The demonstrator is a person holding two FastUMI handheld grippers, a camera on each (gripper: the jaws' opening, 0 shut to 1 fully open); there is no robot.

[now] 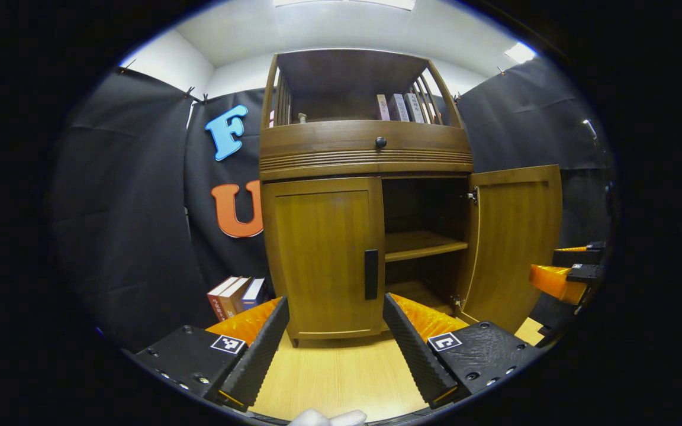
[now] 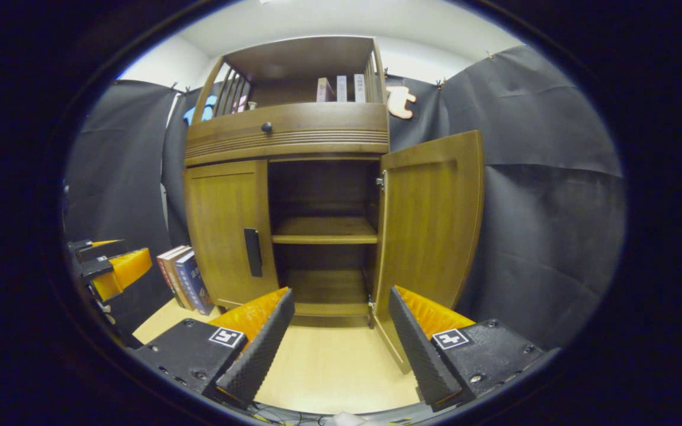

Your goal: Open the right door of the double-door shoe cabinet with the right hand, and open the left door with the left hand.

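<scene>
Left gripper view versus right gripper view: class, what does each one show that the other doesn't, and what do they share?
Left gripper view: the right gripper at the far right, beside the open right door. Right gripper view: the left gripper at the far left, near the standing books. Shared: the closed left door, its dark handle, the inner shelf, and open jaws in the foreground.

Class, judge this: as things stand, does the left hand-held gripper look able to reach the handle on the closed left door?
Probably yes. The left hand-held gripper is open and faces the left door; only bare floor lies before its handle.
</scene>
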